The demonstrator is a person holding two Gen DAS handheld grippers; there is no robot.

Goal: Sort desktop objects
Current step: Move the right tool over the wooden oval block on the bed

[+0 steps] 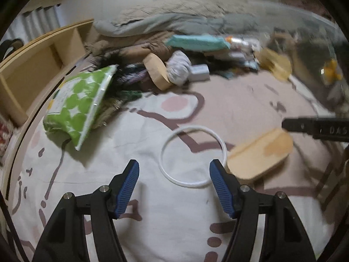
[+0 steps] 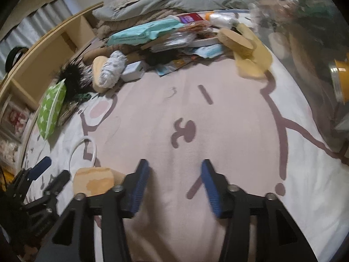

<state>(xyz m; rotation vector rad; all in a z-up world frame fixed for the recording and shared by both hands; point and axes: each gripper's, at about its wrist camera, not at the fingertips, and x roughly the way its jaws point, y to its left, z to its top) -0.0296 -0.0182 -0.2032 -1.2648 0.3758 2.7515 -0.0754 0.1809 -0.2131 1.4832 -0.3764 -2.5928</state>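
Left wrist view looks down on a bed sheet (image 1: 152, 207) with a pinkish cartoon print. The left gripper (image 1: 174, 170) has its jaws standing apart and empty above a thin white ring (image 1: 165, 144) lying flat at centre frame. Just right of the ring lies a tan wooden oval piece (image 1: 259, 155), its edge touching or overlapping the ring. A green star-patterned bag (image 1: 80, 107) sits at middle left. In the right wrist view, the right gripper (image 2: 174, 168) has its jaws partly open over bare sheet, holding nothing; the wooden piece lies at lower left, beside them.
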